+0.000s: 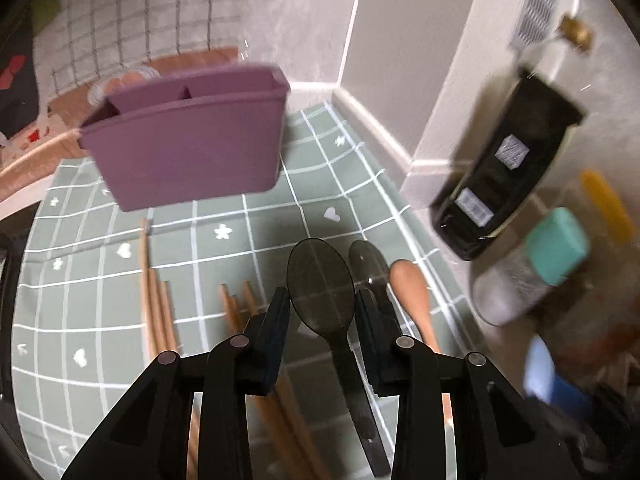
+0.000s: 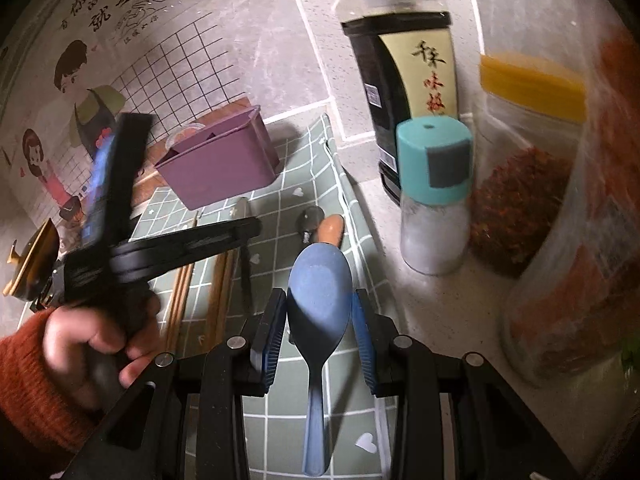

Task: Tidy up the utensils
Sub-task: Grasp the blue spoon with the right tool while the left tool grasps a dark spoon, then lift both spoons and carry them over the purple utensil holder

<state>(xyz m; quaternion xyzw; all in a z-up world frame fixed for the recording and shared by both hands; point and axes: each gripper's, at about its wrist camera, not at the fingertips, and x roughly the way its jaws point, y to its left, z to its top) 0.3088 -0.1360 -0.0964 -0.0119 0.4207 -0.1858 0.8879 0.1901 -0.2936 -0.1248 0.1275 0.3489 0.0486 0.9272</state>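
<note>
A purple divided utensil holder (image 1: 188, 136) stands at the far end of a green checked mat (image 1: 260, 216); it also shows in the right wrist view (image 2: 218, 164). My left gripper (image 1: 322, 308) is open, its jaws on either side of a translucent dark spoon (image 1: 322, 280) lying on the mat. A second dark spoon (image 1: 366, 260), a wooden spoon (image 1: 410, 284) and wooden chopsticks (image 1: 154, 296) lie beside it. My right gripper (image 2: 320, 312) is open around a blue spoon (image 2: 320, 292) on the mat.
A dark sauce bottle (image 2: 400, 80), a teal-capped shaker (image 2: 434, 196) and a yellow-lidded jar of chili flakes (image 2: 520, 176) stand on the counter right of the mat. The tiled wall is behind. A hand in an orange sleeve (image 2: 80, 336) holds the left gripper.
</note>
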